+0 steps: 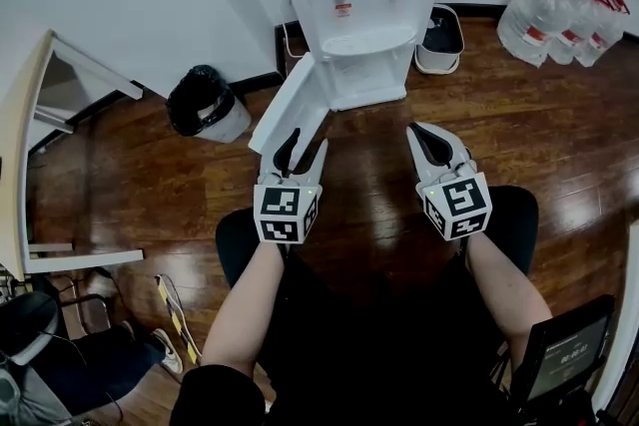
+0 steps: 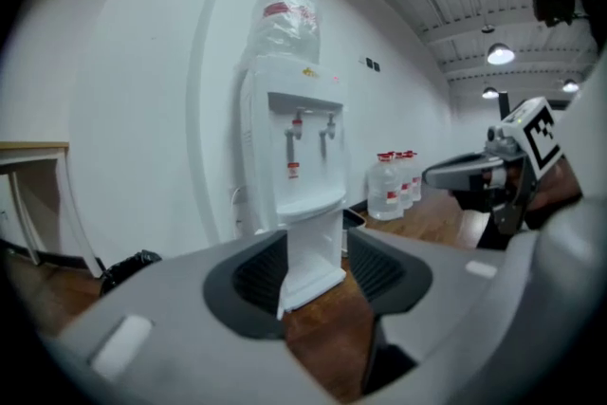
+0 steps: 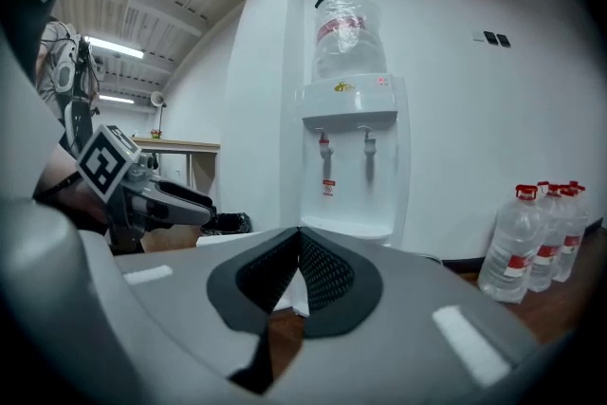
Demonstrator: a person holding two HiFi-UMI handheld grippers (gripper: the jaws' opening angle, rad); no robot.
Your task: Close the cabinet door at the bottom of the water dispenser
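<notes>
The white water dispenser [image 1: 364,5] stands against the far wall. Its bottom cabinet door [image 1: 290,105] is swung open to the left over the wooden floor. My left gripper [image 1: 305,147] hovers just short of the door's free edge, jaws open and empty. In the left gripper view the door's edge [image 2: 308,251] shows through the gap between the jaws, with the dispenser [image 2: 294,147] behind. My right gripper [image 1: 419,133] is shut on nothing, in front of the dispenser and to its right. The right gripper view shows the dispenser [image 3: 351,166] and the left gripper [image 3: 180,199].
A bin with a black bag [image 1: 205,102] stands left of the door. A white bin [image 1: 439,40] sits right of the dispenser, and several water bottles [image 1: 559,10] at the far right. A table [image 1: 30,145] and chair [image 1: 60,344] are at the left.
</notes>
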